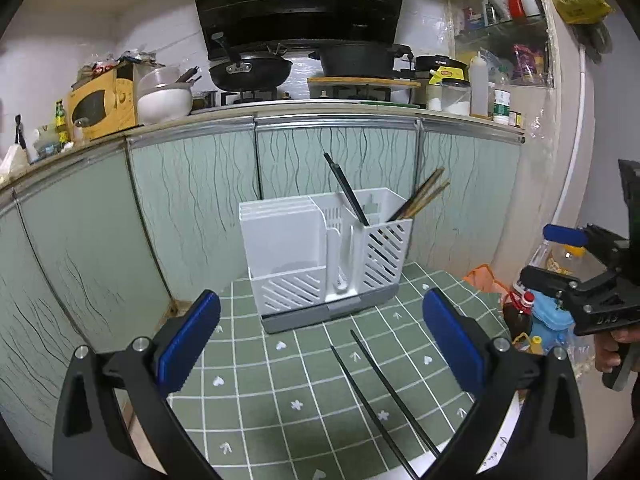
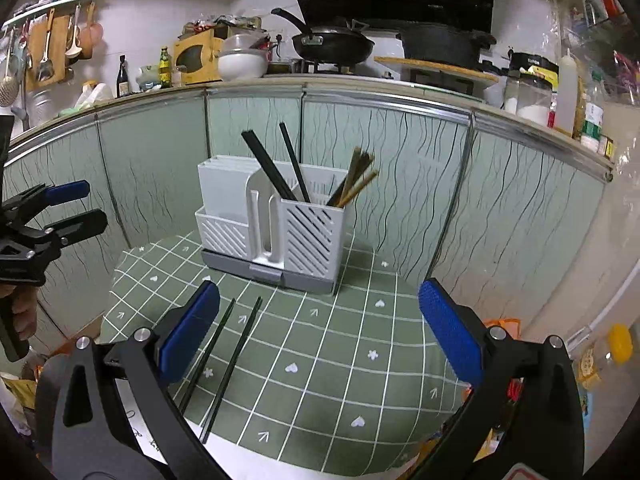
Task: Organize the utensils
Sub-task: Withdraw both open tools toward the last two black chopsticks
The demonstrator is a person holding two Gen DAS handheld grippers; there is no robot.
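Green tiled cloth [image 2: 340,344] with white grid lines covers the counter, and the white slatted utensil holder [image 2: 276,224] stands at its far end, just in front of the pale cabinet doors [image 2: 400,184]. Two loose black chopsticks [image 2: 224,364] lie flat on the cloth in front of the holder, side by side and apart from it, their near ends reaching the counter's front edge. Nothing sits between them and the holder (only bare cloth). To the holder's right the cloth is bare up to the counter's edge.

Inside the holder, black chopsticks [image 2: 276,168] lean left in the right slatted compartment, and brown wooden chopsticks [image 2: 356,178] lean right at its far corner. White flat boards [image 1: 276,216] stand in the left section.

The left gripper [image 1: 320,340] hangs over the front of the cloth, fingers [image 1: 188,344] spread wide and empty, the loose pair between them. The right gripper [image 2: 320,328] is likewise spread, holding nothing; the loose pair lies by its left finger.
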